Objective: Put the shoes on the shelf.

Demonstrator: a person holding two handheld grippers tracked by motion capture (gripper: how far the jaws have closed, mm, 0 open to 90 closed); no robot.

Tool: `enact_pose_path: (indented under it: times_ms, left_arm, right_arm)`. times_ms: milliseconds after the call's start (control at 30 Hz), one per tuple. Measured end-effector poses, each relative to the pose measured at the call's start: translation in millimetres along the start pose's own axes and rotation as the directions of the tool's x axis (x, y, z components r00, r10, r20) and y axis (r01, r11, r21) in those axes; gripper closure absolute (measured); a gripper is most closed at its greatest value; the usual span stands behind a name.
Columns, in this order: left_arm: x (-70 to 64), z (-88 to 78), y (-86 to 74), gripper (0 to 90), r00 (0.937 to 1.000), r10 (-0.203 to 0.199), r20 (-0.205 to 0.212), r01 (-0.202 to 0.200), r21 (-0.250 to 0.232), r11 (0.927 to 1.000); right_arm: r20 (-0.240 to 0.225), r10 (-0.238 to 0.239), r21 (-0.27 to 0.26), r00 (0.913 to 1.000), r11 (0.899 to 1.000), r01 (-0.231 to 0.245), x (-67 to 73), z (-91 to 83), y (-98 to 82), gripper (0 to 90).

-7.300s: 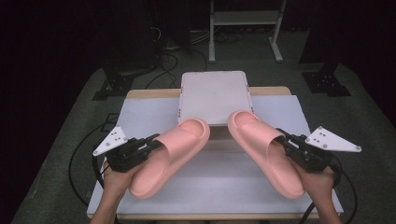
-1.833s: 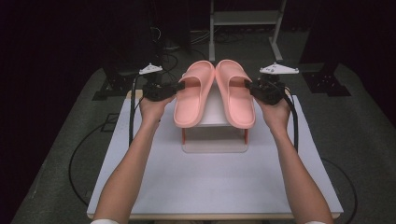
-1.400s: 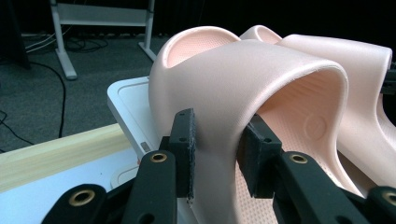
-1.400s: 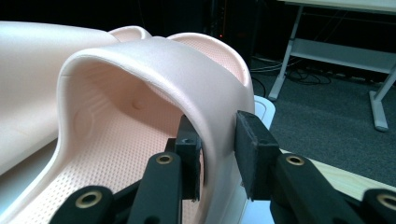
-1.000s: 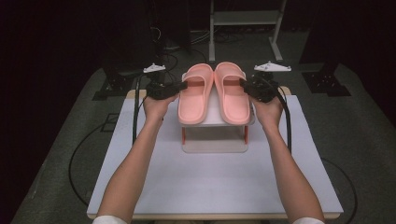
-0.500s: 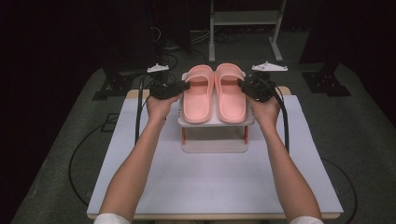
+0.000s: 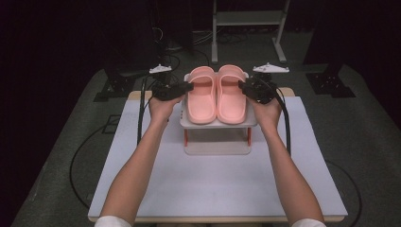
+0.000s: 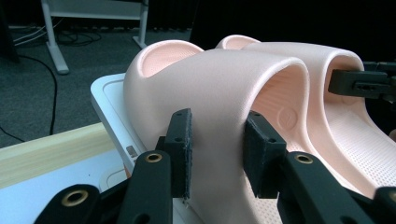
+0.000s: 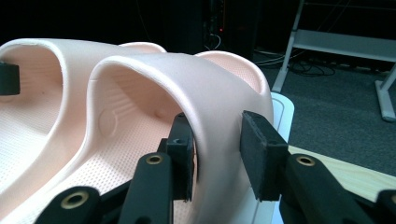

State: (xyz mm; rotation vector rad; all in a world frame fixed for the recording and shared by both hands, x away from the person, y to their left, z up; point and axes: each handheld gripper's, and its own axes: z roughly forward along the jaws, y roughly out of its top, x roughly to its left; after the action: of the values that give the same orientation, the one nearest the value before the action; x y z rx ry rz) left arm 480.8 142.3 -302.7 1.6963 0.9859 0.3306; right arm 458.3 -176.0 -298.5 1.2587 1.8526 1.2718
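**Pink slippers land side by side on the white stand**

At the upper centre of the high view, the left slipper (image 7: pixel 202 97) and the right slipper (image 7: pixel 231 94) now rest together on the small white stand (image 7: pixel 217 124). A moment ago they were held just above it, and earlier they lay apart, low on the counter (image 7: pixel 213 179). The left tool (image 7: pixel 187 87) straddles the outer strap of its slipper (image 8: pixel 219 88), both pads seemingly touching the foam, a light pinch at most. The right tool (image 7: pixel 242 86) has just been opening: in the right gripper view a dark gap shows between its left pad (image 9: pixel 183 149) and the strap (image 9: pixel 187 79), so its hold looks loosened. With the pair squared up on the stand, the placing seems done; what remains is likely letting go and drawing both tools back without nudging the slippers.
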Motion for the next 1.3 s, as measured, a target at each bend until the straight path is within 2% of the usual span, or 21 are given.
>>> enact_pose_path:
  times_ms: [200, 400, 667, 967, 1300]
  left_arm:
    - [0.4, -0.6, -0.9, 63.8, 0.9999, -0.011, 0.007, 0.011, -0.008, 0.9999]
    - [0.9, -4.2, -2.4, 60.3, 0.9997, -0.021, 0.014, 0.021, -0.021, 0.9996]
    - [1.3, -15.6, -3.1, 55.7, 1.0, -0.006, 0.001, 0.006, -0.031, 0.9995]
    - [3.3, -22.9, -9.3, 51.4, 0.9999, -0.004, 0.014, 0.004, -0.043, 0.9991]
    - [-6.3, -26.7, -12.0, 46.3, 0.9991, 0.025, 0.034, -0.024, -0.052, 0.9983]
  right_arm:
    - [-0.04, 0.036, 0.0, 0.9985, 0.999, -0.036, -4.3, -1.9, -1.8, 61.4]
    - [-0.059, 0.042, 0.001, 0.9974, 0.999, -0.042, -6.5, -7.9, -2.1, 54.9]
    - [-0.084, 0.04, -0.008, 0.9957, 0.999, -0.041, -8.6, -14.2, -2.8, 50.5]
    - [-0.127, 0.068, 0.007, 0.9896, 0.998, -0.068, -12.5, -18.4, -12.7, 46.6]
    - [-0.139, 0.068, -0.017, 0.9879, 0.997, -0.071, -18.2, -32.3, -20.7, 44.1]
